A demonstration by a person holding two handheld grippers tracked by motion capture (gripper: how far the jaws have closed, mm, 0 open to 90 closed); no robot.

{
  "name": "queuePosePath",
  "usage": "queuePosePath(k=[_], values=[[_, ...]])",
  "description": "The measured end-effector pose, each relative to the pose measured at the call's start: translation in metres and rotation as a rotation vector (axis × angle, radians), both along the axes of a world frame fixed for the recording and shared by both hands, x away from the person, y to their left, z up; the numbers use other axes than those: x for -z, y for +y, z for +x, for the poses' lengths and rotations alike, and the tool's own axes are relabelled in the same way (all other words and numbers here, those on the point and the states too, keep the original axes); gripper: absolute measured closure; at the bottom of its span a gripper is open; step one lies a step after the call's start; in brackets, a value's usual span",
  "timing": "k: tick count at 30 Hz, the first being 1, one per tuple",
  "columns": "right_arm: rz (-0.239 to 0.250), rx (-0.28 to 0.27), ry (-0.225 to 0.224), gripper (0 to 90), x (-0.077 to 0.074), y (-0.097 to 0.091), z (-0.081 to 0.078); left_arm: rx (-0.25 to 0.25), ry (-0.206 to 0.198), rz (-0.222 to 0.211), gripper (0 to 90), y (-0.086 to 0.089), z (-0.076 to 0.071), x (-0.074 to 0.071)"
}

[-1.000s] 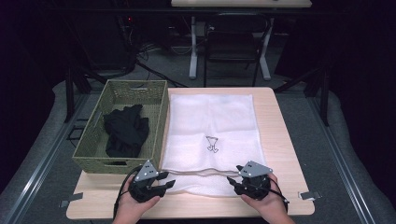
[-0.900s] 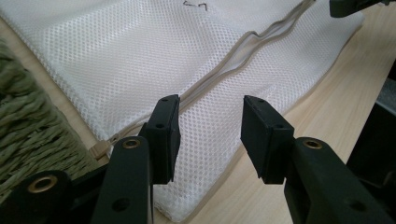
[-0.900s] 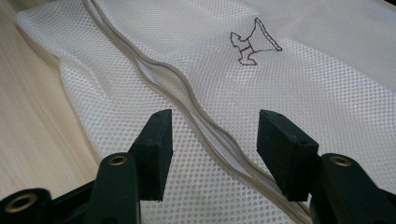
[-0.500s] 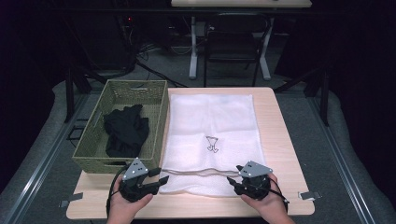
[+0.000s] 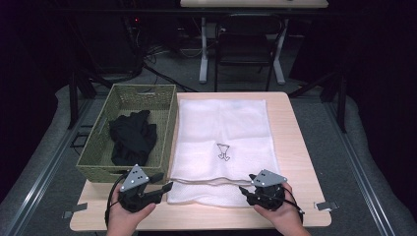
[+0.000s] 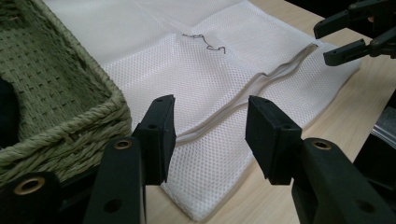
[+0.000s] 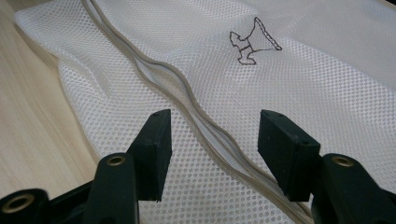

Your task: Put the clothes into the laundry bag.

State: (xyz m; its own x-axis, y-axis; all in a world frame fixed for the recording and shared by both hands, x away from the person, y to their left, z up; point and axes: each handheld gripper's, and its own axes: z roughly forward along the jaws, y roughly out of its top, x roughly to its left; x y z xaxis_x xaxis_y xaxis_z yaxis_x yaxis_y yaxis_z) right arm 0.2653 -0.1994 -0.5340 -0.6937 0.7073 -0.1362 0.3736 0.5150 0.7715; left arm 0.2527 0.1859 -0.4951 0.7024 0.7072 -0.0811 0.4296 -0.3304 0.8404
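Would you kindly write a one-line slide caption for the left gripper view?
Left gripper, jaws open, poised over the white mesh bag beside the woven basket.

A white mesh laundry bag (image 5: 222, 147) is lying flat across the middle of the high view, reaching from the centre down toward the lower middle of the frame. A small dark outline drawing (image 5: 223, 152) is sitting near its centre, and a pale zipper seam (image 7: 187, 105) is running crosswise near its lower edge, gaping slightly and rippling. In the left gripper view its near corner (image 6: 198, 212) is resting at bottom centre.
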Motion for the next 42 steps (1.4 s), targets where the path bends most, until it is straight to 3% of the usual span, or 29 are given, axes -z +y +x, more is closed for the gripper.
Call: queuePosePath(k=[7, 11, 15, 22, 28, 37, 42], values=[[0.002, 0.002, 0.001, 44.0, 0.001, 0.001, 0.0, -0.035, 0.016, -0.018, 46.8, 0.01, 0.005, -0.011], [-0.001, 0.002, 0.001, 43.5, 0.001, 0.001, 0.0, -0.057, 0.033, -0.052, 44.4, 0.017, 0.013, -0.022], [-0.001, 0.002, 0.0, 42.8, 0.001, 0.001, 0.0, -0.071, 0.028, -0.055, 42.4, 0.021, 0.019, -0.029], [0.001, 0.002, 0.002, 42.7, 0.001, 0.001, 0.0, -0.098, 0.027, -0.032, 41.8, 0.027, 0.034, -0.04], [-0.002, 0.0, 0.006, 42.6, 0.002, 0.001, 0.0, -0.12, 0.035, 0.022, 42.5, 0.029, 0.046, -0.045], [-0.001, 0.002, 0.006, 42.5, 0.002, 0.001, 0.0, -0.151, 0.054, 0.058, 42.6, 0.032, 0.061, -0.048], [-0.001, 0.003, 0.006, 42.5, 0.002, 0.001, 0.001, -0.166, 0.044, 0.063, 42.7, 0.034, 0.07, -0.052]])
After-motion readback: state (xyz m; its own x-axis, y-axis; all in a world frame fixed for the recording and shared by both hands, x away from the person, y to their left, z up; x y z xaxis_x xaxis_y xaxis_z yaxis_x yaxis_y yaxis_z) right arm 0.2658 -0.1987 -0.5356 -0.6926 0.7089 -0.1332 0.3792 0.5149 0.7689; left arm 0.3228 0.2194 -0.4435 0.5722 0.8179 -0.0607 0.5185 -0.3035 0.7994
